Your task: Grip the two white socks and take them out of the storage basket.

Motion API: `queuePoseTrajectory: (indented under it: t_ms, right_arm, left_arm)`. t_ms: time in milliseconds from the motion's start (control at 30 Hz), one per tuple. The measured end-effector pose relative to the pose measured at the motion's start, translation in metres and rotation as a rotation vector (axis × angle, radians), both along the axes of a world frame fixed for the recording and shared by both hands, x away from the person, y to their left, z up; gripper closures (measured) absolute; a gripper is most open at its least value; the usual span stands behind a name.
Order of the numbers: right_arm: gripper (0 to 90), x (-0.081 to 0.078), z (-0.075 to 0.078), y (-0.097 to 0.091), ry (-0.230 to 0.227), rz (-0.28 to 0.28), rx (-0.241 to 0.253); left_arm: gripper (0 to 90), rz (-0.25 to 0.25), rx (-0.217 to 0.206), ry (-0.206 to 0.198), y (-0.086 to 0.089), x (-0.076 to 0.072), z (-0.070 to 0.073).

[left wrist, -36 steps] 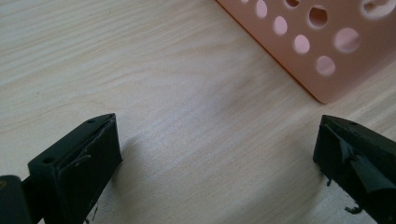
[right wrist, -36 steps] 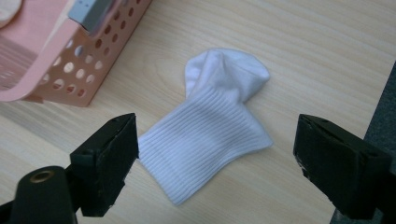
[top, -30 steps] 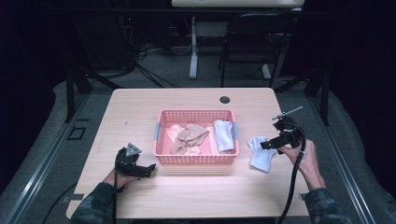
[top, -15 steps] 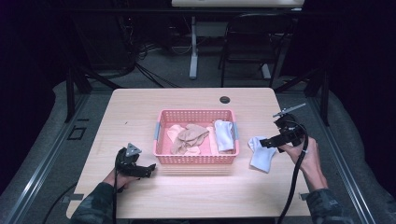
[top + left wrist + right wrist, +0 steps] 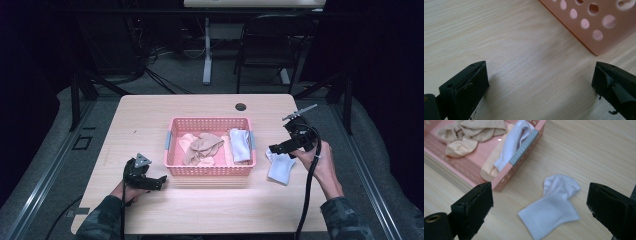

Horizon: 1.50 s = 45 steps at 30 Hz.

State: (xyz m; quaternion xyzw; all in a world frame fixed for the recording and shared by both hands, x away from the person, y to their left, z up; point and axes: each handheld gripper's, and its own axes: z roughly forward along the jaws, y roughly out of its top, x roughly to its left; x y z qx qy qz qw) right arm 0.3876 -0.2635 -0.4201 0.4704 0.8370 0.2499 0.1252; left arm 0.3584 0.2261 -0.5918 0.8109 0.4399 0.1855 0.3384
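Observation:
A pink basket (image 5: 210, 170) (image 5: 506, 178) stands mid-table with tan socks (image 5: 204, 145) (image 5: 471, 130) and a white sock (image 5: 240, 144) (image 5: 511, 141) inside. Another white sock (image 5: 280, 167) (image 5: 554, 206) lies flat on the table just right of the basket. My right gripper (image 5: 276, 149) (image 5: 539, 205) hovers above that sock, open, with nothing between its jaws. My left gripper (image 5: 159, 182) (image 5: 540, 85) rests low at the basket's front left corner (image 5: 596, 37), open and empty.
The wooden table (image 5: 150, 120) has a dark round grommet (image 5: 241, 106) near its far edge. A chair (image 5: 265, 45) and a white table leg (image 5: 206, 50) stand on the floor behind. Cables trail from both grippers toward the near edge.
The right gripper has risen a little and drawn away from the white sock, which now lies on the table. The left gripper has stayed put.

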Motion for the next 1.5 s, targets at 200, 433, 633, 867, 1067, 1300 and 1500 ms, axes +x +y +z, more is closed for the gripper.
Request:
queuePoseTrajectory:
  t_ms: [200,433,633,867,1067,1300,1500]
  right_arm:
    - [7.1,0.004,0.004,0.012,-0.007,0.022,-0.001]
    - [10.2,0.008,0.003,0.022,-0.007,0.040,-0.003]
    - [13.5,0.015,0.003,0.036,-0.019,0.058,-0.012]
    - [11.7,0.037,-0.001,0.058,-0.012,0.100,-0.014]
    - [5.2,0.057,-0.006,0.078,-0.002,0.126,0.010]
    - [8.7,0.079,-0.015,0.094,0.027,0.165,0.012]
    - [27.1,0.100,-0.034,0.104,0.048,0.150,-0.029]
  left_arm:
    - [0.6,0.000,0.001,0.000,0.000,0.000,0.000]
    - [0.6,0.000,0.000,0.000,0.000,0.000,0.000]
    - [0.6,0.000,0.000,0.000,0.000,0.000,0.000]
    - [0.5,-0.002,0.001,0.000,0.000,0.000,0.000]
    - [0.6,-0.004,0.001,0.000,0.000,0.000,0.000]
    - [0.6,-0.006,0.000,-0.001,0.000,0.000,0.000]
    - [0.6,-0.017,0.005,-0.001,0.000,0.001,0.000]
